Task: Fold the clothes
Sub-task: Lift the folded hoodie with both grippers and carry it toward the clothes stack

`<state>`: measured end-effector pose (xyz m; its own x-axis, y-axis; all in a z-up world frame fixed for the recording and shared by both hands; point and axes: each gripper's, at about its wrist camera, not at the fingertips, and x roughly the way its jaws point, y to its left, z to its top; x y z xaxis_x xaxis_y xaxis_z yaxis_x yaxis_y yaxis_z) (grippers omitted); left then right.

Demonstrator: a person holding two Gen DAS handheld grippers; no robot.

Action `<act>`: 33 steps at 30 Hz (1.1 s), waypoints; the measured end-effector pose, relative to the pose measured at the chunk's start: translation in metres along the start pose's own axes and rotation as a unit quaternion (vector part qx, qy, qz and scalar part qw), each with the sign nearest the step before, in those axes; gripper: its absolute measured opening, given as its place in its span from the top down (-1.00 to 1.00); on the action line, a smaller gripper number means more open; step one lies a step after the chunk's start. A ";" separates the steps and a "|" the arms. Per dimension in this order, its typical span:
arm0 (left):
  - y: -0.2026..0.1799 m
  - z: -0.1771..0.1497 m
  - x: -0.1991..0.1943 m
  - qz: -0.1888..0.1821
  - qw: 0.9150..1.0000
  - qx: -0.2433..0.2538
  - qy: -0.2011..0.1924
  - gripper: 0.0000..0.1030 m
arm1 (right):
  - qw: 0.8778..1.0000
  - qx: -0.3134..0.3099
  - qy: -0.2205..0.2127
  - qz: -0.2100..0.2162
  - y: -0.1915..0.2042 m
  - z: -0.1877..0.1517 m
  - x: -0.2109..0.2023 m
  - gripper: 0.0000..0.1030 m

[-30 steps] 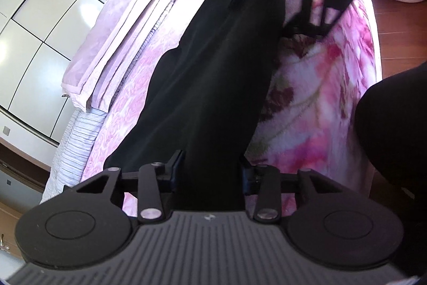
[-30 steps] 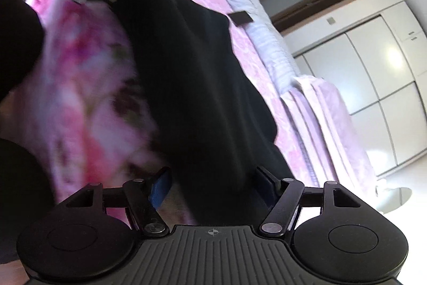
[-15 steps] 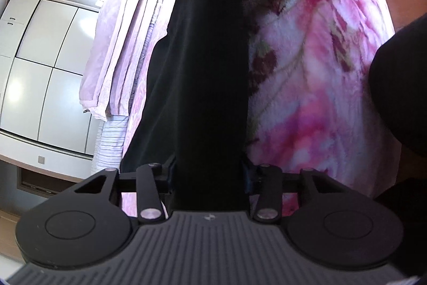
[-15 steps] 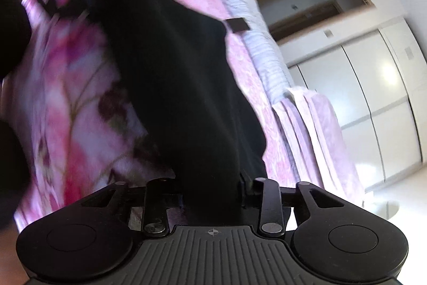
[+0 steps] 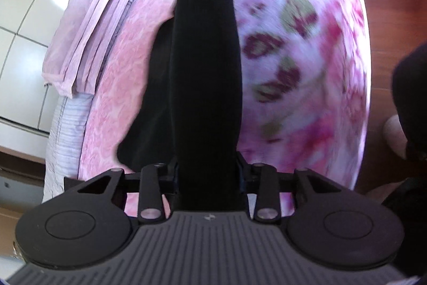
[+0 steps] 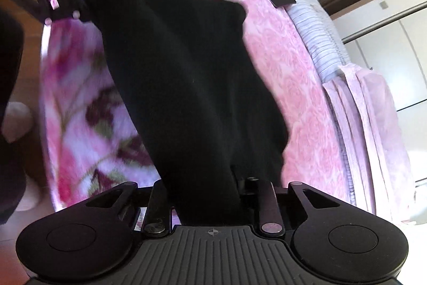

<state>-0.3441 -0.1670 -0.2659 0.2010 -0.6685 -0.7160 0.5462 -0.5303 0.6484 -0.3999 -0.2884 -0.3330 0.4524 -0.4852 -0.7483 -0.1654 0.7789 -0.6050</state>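
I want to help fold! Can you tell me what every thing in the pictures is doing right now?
black garment: stretched between both grippers, partly lifted, its wider part on the bed.
left gripper: jaws have just been closing, shut on the black garment.
right gripper: jaws have just been closing, shut on the black garment.
floral blanket: spread flat on the bed.
folded pink cloth: lying in layers at the bed's edge.
wardrobe doors: closed.

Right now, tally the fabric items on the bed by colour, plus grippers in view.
Black garment, stretched between both grippers: 1
Pink floral blanket: 1
Pale pink folded bedding stack: 1
Grippers, left gripper and right gripper, jaws just closing on the garment: 2
Total: 5
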 end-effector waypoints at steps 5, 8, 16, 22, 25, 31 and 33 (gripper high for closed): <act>0.059 0.018 -0.059 -0.031 0.999 -0.008 -0.003 0.42 | 0.999 0.005 0.013 0.036 -0.042 0.029 -0.060 0.58; 0.088 0.033 -0.082 -0.037 0.999 0.005 -0.020 0.43 | 0.998 0.017 0.029 0.045 -0.053 0.028 -0.109 0.58; 0.145 0.099 -0.113 -0.024 0.989 0.078 -0.121 0.43 | 0.992 0.088 0.088 -0.004 -0.086 0.011 -0.208 0.58; 0.195 0.199 -0.130 0.014 0.966 0.130 -0.224 0.43 | 0.976 0.149 0.130 -0.094 -0.149 -0.030 -0.274 0.58; 0.217 0.266 -0.134 0.041 0.951 0.146 -0.271 0.43 | 0.962 0.174 0.145 -0.153 -0.188 -0.064 -0.309 0.58; 0.242 0.426 -0.127 0.093 0.923 0.154 -0.339 0.43 | 0.932 0.195 0.165 -0.258 -0.268 -0.163 -0.361 0.58; 0.244 0.484 -0.116 0.105 0.920 0.150 -0.347 0.43 | 0.927 0.190 0.166 -0.277 -0.296 -0.205 -0.372 0.58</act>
<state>-0.6272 -0.4711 0.1009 -0.3481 -0.8893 -0.2967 0.2854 -0.4020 0.8700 -0.6990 -0.4199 0.0686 0.0697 -0.8991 -0.4321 0.3609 0.4265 -0.8293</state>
